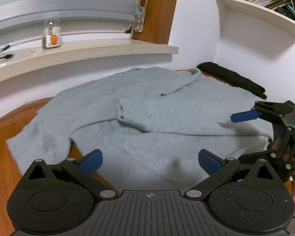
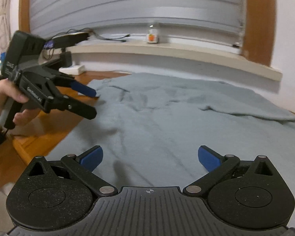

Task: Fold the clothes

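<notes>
Garment: a pale grey-blue fleecy sweater [image 1: 147, 118] lies spread on the wooden counter [image 1: 1, 157], one sleeve [image 1: 131, 114] folded across its body, the collar toward the corner of the wall.
Left gripper [image 1: 150, 159]: black with blue pads, jaws spread wide, nothing between them; it hovers over the near hem. In the right wrist view it [image 2: 88, 102] is gripped by a hand [image 2: 7, 98] at the garment's left edge.
Right gripper [image 2: 150, 157]: jaws likewise spread, empty, above the sweater's middle; seen from the left wrist view [image 1: 251, 135] it sits at the garment's right edge.
Container: a clear glass jar with an orange-printed label [image 1: 52, 33] stands upright on the cream windowsill [image 1: 108, 49]; contents cannot be told.
Edges: bare wood shows left of the sweater; a black rolled cloth [image 1: 232, 78] lies along its far right edge near the wall.
Shelf: a white wall shelf [image 1: 265, 9] holds stacked books.
</notes>
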{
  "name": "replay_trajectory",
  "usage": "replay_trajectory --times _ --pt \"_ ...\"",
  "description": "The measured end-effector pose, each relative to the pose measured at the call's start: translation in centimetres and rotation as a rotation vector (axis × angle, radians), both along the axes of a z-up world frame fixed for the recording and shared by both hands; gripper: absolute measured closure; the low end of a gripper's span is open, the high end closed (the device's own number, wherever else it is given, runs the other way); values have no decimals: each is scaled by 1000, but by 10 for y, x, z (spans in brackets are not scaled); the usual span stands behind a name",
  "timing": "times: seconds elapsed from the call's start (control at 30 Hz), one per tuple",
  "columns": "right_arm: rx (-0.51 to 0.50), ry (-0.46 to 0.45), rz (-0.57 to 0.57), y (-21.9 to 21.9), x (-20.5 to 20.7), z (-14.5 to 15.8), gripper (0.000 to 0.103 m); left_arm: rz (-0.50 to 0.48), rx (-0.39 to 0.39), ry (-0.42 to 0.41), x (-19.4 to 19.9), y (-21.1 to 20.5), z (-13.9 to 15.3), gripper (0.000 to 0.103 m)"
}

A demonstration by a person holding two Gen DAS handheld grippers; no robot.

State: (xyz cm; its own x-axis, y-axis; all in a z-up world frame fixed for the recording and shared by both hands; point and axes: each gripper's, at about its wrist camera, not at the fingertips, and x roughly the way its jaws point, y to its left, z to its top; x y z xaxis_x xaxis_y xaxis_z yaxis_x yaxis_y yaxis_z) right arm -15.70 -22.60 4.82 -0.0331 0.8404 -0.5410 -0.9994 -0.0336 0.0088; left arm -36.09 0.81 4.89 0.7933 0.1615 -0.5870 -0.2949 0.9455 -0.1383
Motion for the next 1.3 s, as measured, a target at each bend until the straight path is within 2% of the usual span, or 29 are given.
replay_trajectory --times 0.27,0.73,1.0,1.3 --pt "-11 -16 9 10 -19 3 2 35 40 -8 -17 -4 8 0" --pt "-10 -76 0 18 -34 0 2 33 54 4 -15 -4 -2 0" --pt "-23 -128 -71 13 -24 2 2 20 47 -16 -1 -5 -9 0" --pt "-15 -116 -123 -2 -1 0 2 -15 57 -11 29 -16 -14 0"
